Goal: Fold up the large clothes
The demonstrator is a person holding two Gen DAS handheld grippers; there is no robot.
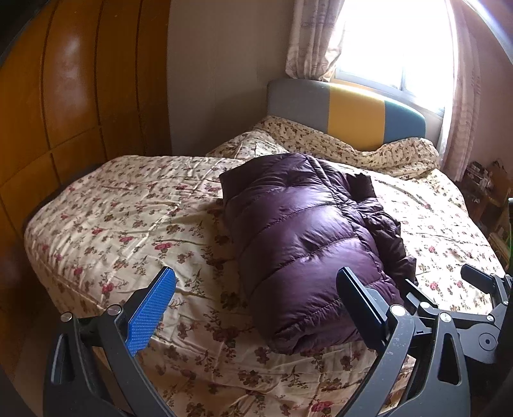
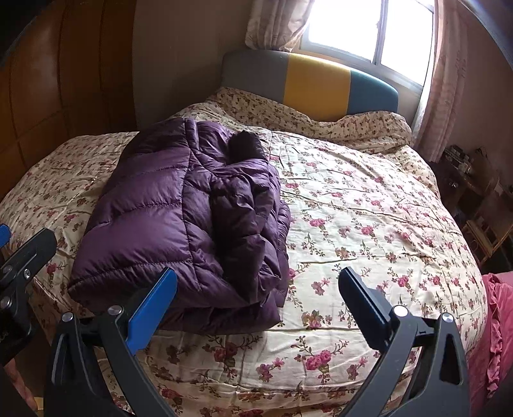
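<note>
Seemingly folded already, purple down jacket (image 1: 307,243) rests on bed (image 1: 134,218); both hand-held grippers, left (image 1: 256,308) & right (image 2: 258,308), gape empty, prob. w/ only tidying left.

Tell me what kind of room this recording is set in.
Most likely a home bedroom: a bed with a floral bedspread and a padded headboard, a curtained window behind it, and wooden wardrobe doors alongside. A folded purple puffer jacket lies on the bed.
</note>
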